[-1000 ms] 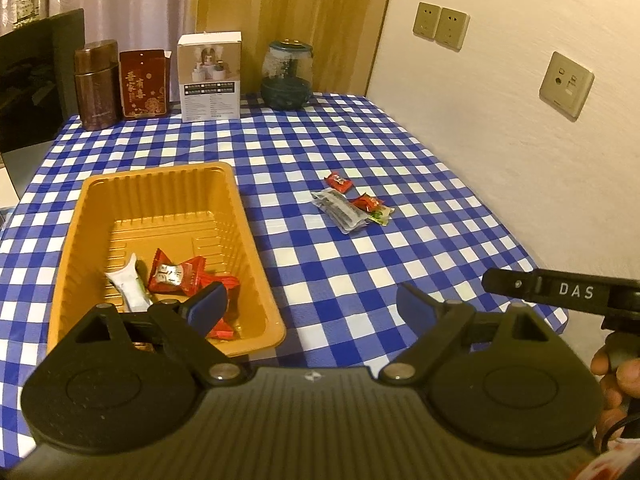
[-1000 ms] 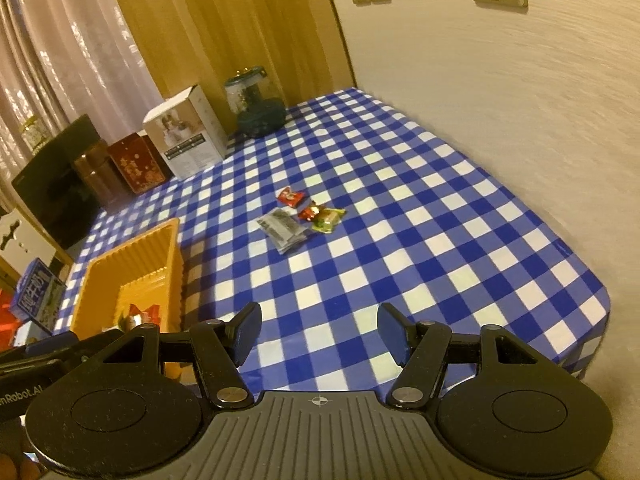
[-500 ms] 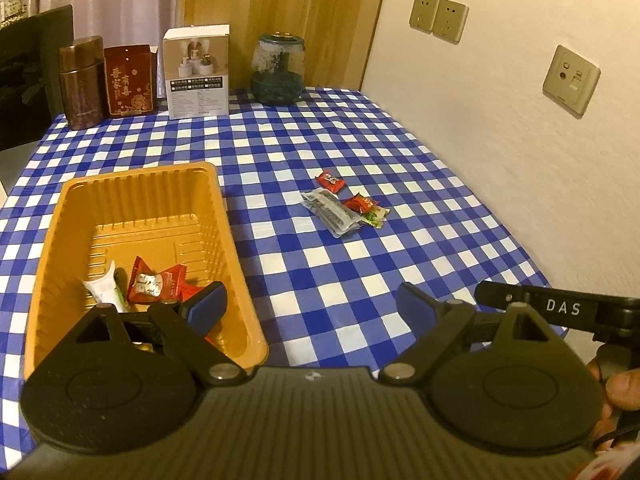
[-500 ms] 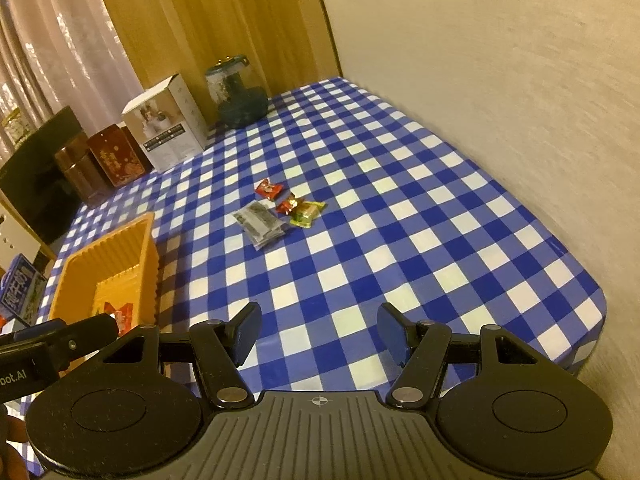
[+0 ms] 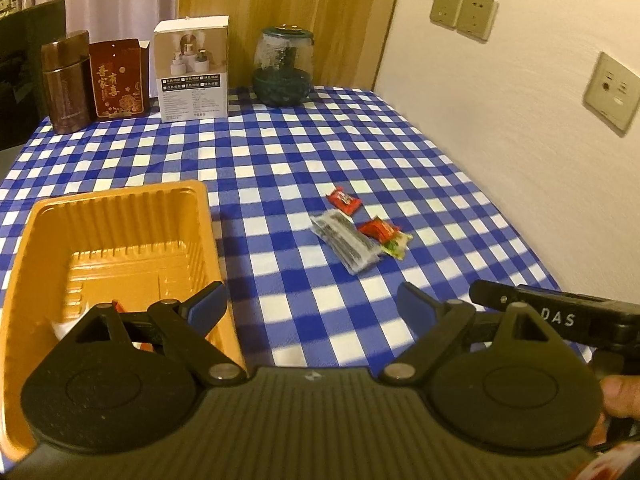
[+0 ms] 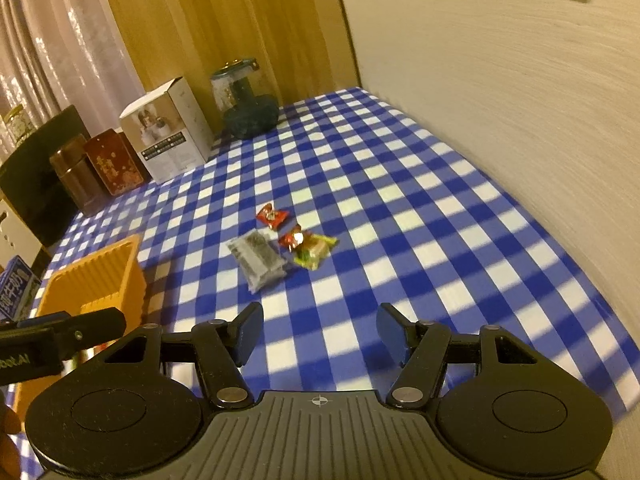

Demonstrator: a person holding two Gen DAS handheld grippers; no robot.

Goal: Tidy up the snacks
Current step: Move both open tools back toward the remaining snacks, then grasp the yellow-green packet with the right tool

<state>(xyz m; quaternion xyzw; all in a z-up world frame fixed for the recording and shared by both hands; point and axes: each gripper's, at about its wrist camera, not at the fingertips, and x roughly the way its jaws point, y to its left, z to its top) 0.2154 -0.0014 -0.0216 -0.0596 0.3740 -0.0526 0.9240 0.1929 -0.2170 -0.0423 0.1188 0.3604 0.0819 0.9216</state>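
Right gripper [image 6: 320, 334] open, empty; left gripper [image 5: 312, 308] open wide, empty. Snack pile [image 6: 280, 244] ahead, slightly left of right gripper, nearer it. Gray packet [image 6: 258, 260] long axis runs away.

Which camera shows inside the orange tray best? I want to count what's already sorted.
The left wrist view: it looks down into the orange tray, though its gripper hides the near end. The right wrist view shows only the tray's outer wall.
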